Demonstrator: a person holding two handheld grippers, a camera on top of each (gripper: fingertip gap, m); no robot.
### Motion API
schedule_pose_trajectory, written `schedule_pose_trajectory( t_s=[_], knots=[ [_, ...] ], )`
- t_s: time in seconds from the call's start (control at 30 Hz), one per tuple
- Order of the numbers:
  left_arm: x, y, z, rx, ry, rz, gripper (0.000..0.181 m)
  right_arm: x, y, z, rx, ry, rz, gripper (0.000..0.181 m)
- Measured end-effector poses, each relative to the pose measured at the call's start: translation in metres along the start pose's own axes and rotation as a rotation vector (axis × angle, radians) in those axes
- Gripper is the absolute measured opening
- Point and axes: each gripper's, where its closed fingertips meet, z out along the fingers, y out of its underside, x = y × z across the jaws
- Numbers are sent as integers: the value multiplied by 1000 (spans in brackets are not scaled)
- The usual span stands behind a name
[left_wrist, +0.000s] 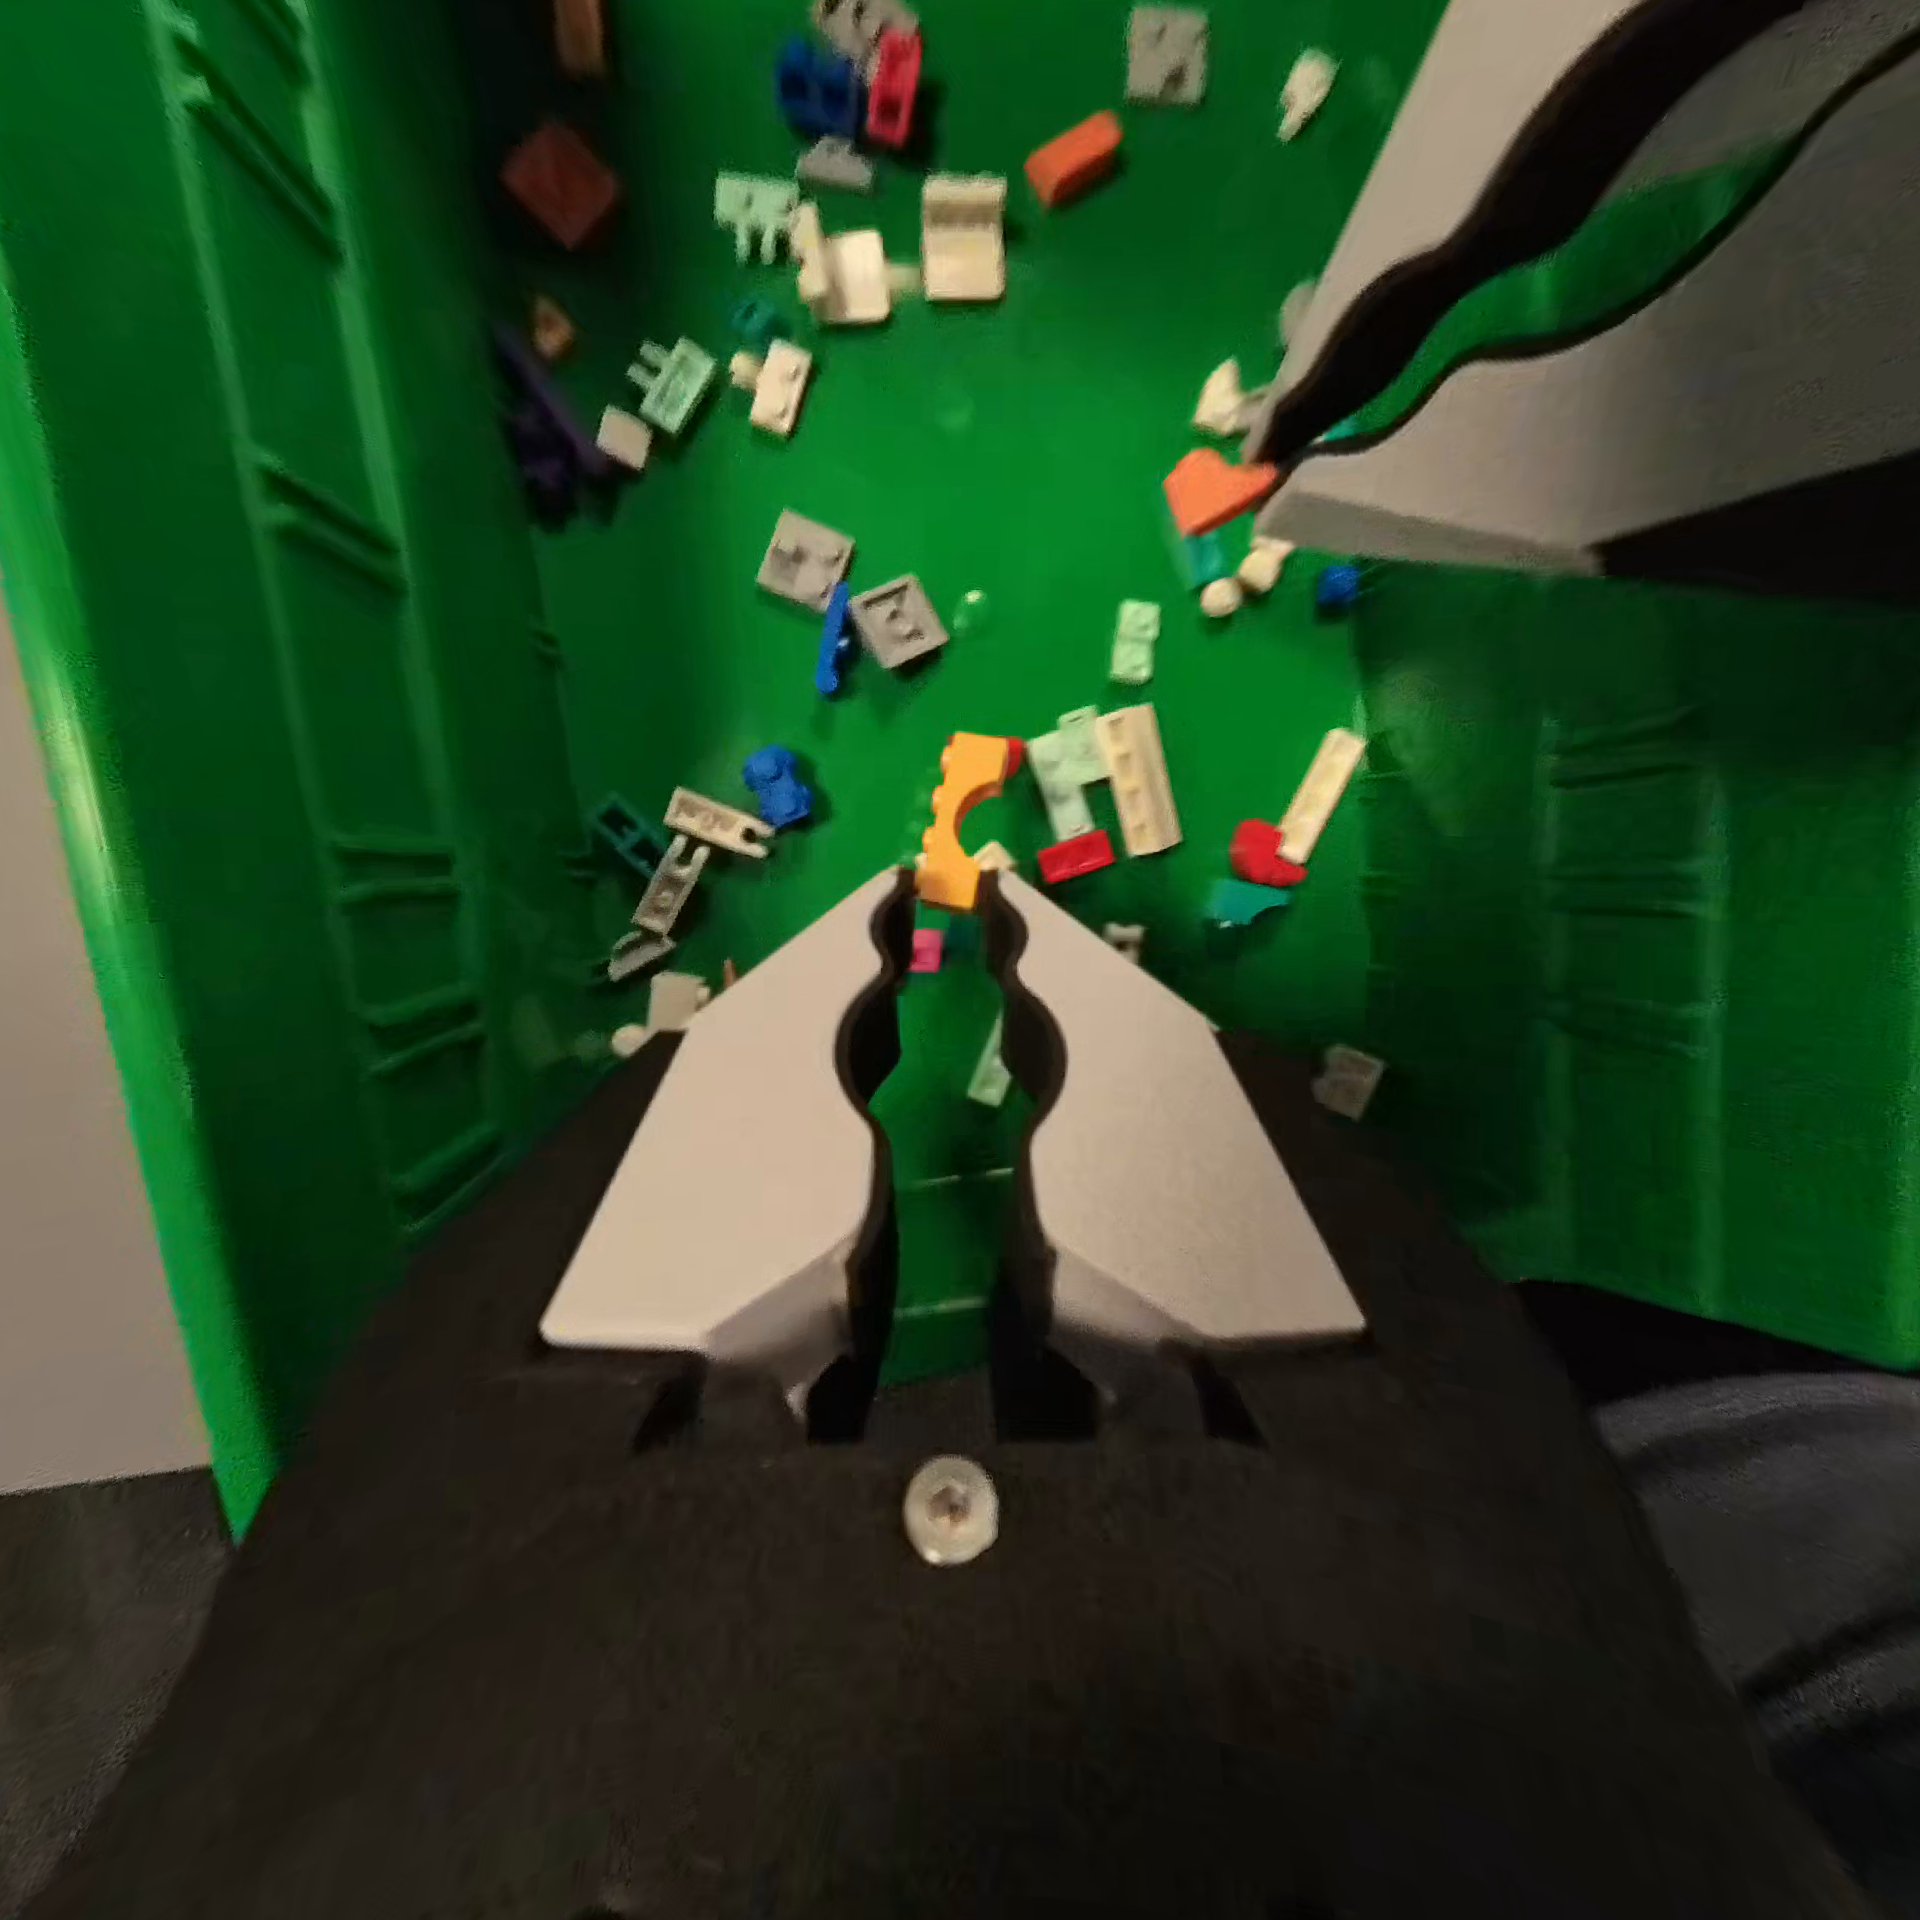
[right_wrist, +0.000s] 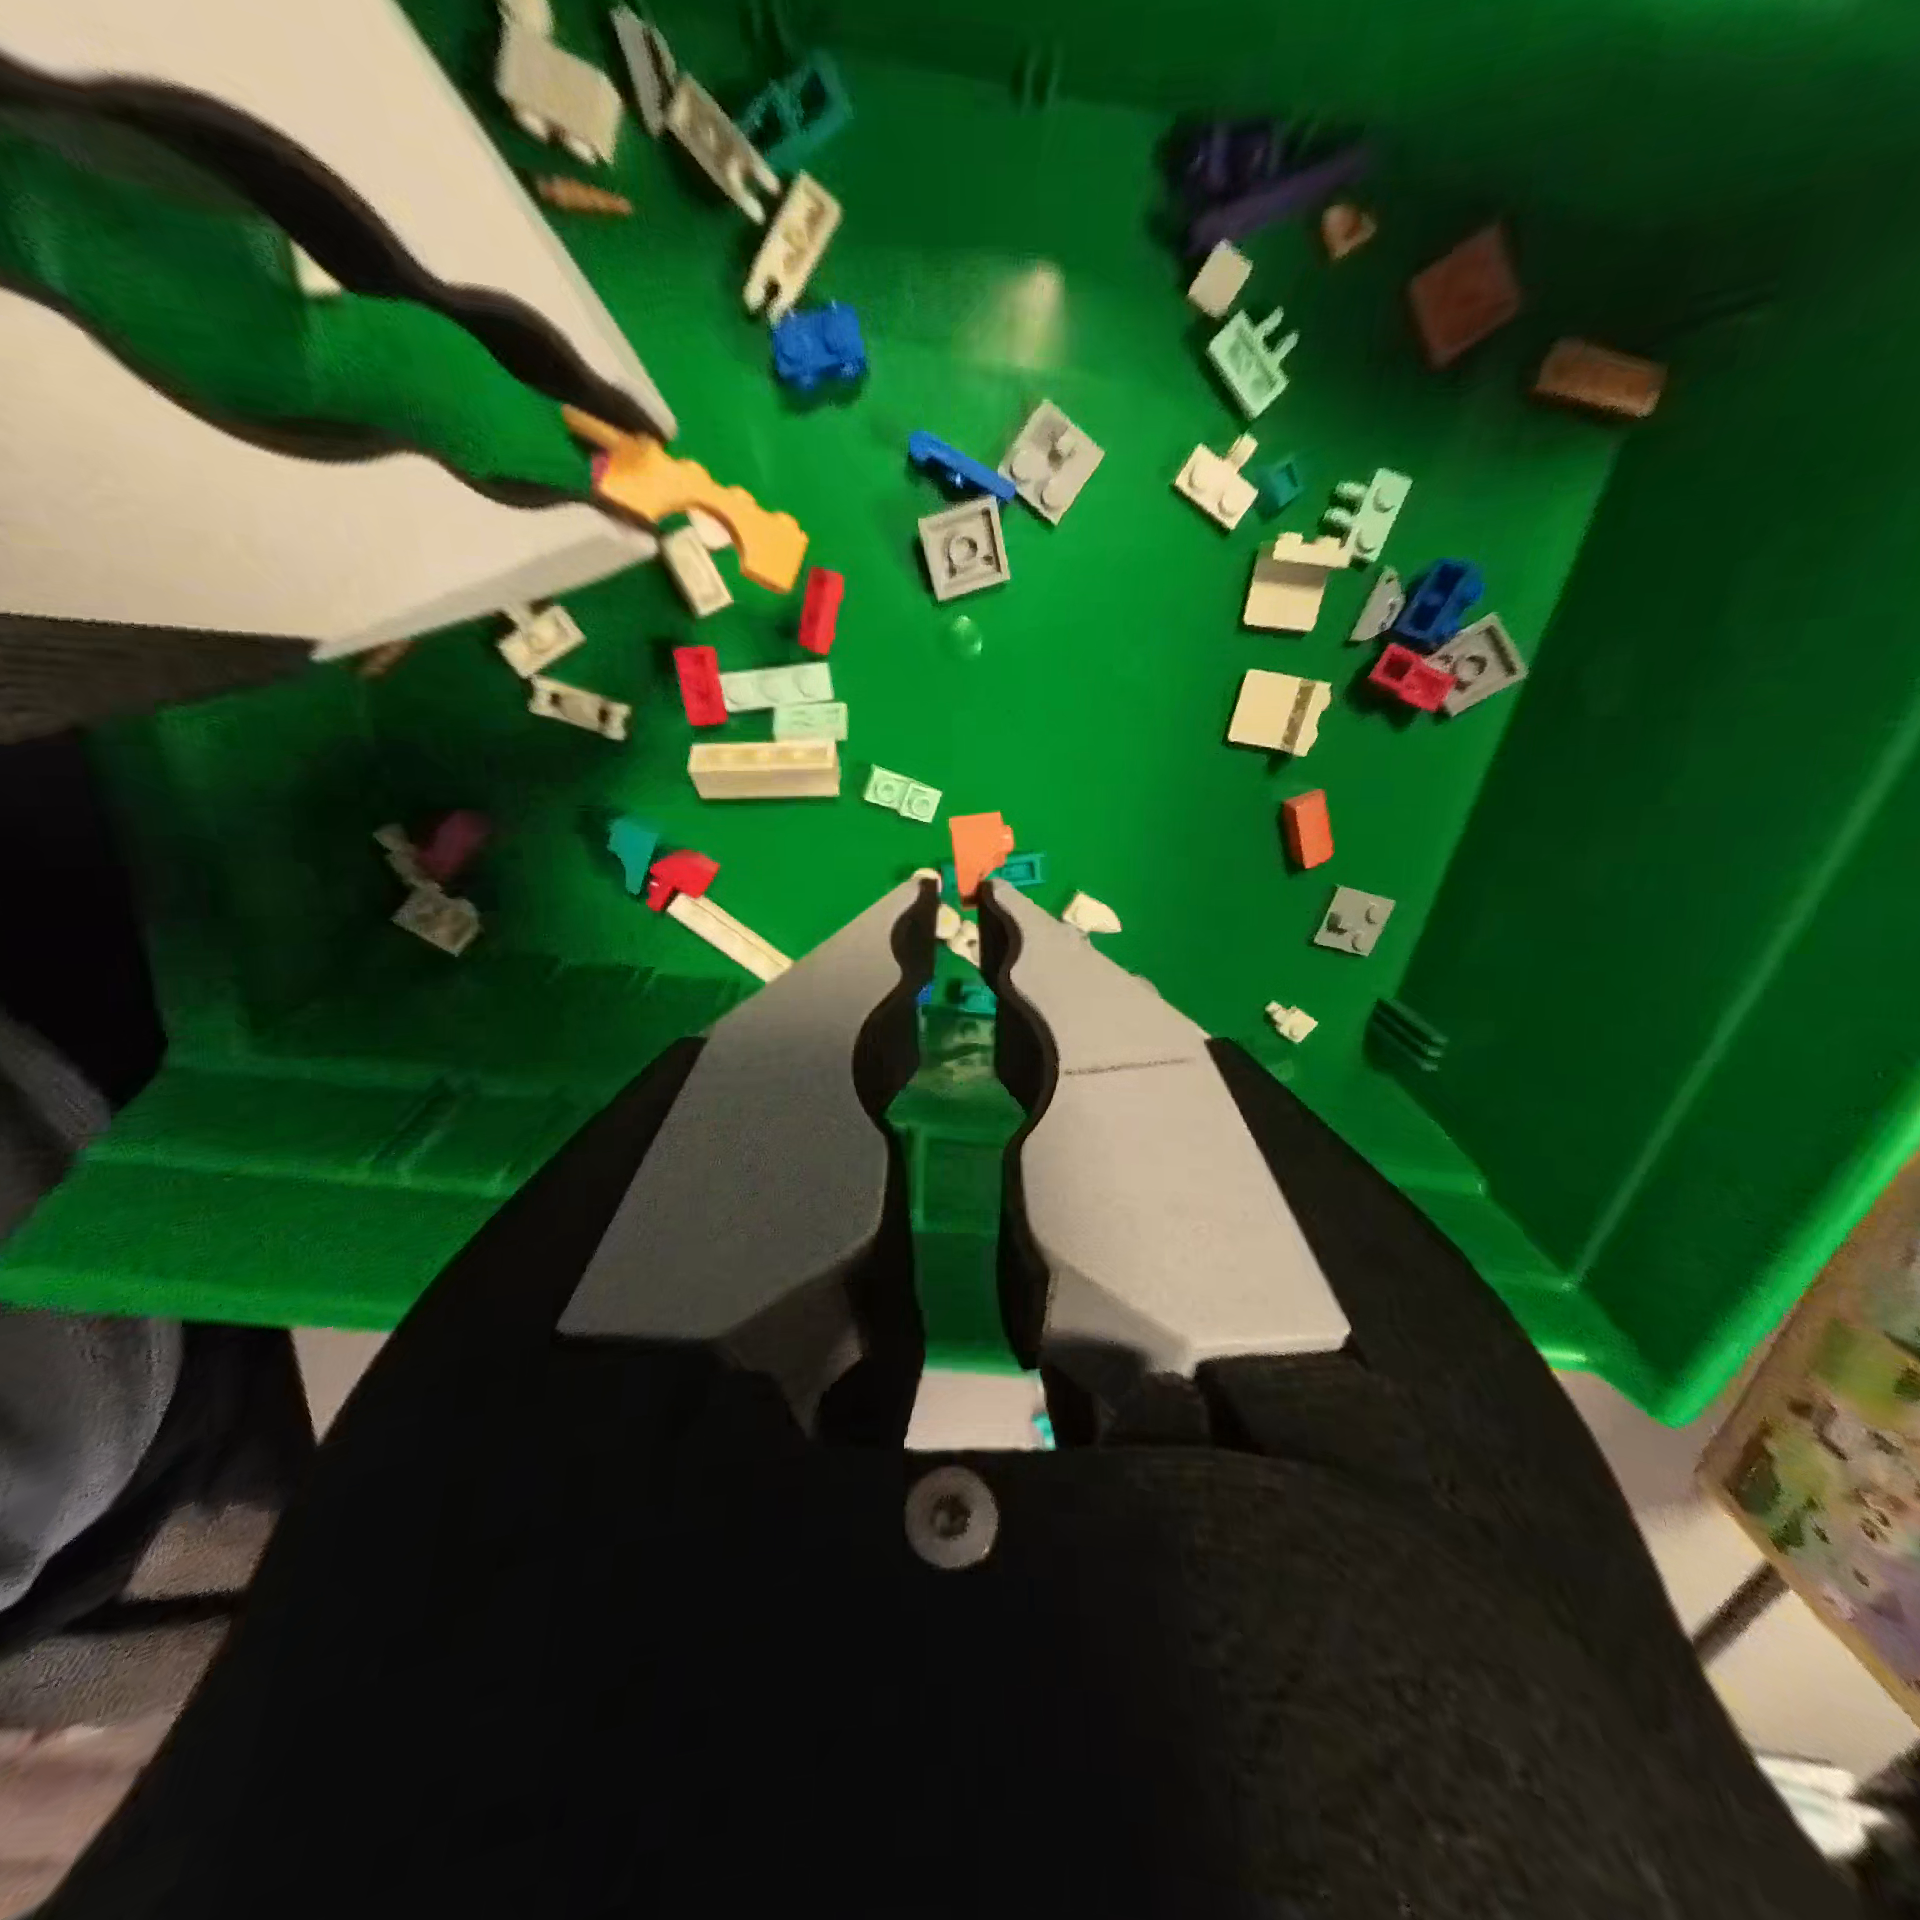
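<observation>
My left gripper (left_wrist: 951, 883) is shut on a yellow-orange arch brick (left_wrist: 961, 821) and holds it above the floor of a green plastic bin (left_wrist: 312, 623). It also shows in the right wrist view (right_wrist: 613, 457) at the upper left, with the arch brick (right_wrist: 717, 509) sticking out of its tips. My right gripper (right_wrist: 956, 888) is shut on a small orange brick (right_wrist: 979, 840), also over the bin floor (right_wrist: 1091, 675). In the left wrist view it comes in from the upper right (left_wrist: 1273, 452), with the orange brick (left_wrist: 1210, 488) at its tips. The two grippers are apart.
Several loose bricks lie scattered on the bin floor: a long white brick (right_wrist: 764, 769), a grey plate (right_wrist: 964, 549), a blue brick (right_wrist: 818, 343), red bricks (right_wrist: 696, 684). The bin's tall walls (right_wrist: 1662, 831) close in all sides. A patterned box (right_wrist: 1829, 1455) stands outside at the right.
</observation>
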Motion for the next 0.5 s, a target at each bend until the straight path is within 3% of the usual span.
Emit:
schedule_pose_trajectory(
  t_s=[0.1, 0.27, 0.37, 0.5],
  knots=[
    [0, 0, 8, 2, -1, -11, 16, 2, 5, 13, -63, -15, 15, 14],
    [-2, -3, 11, 16, -39, -59, 36, 6, 1, 10, -20, 16, 60, 26],
    [-1, -11, -15, 120, -98, -72, 42, 9, -2, -27, 157, 106, 102, 30],
    [32, -47, -86, 482, -128, 5, 45, -9, 31, -106, 527, 190, 124, 41]
  ],
)
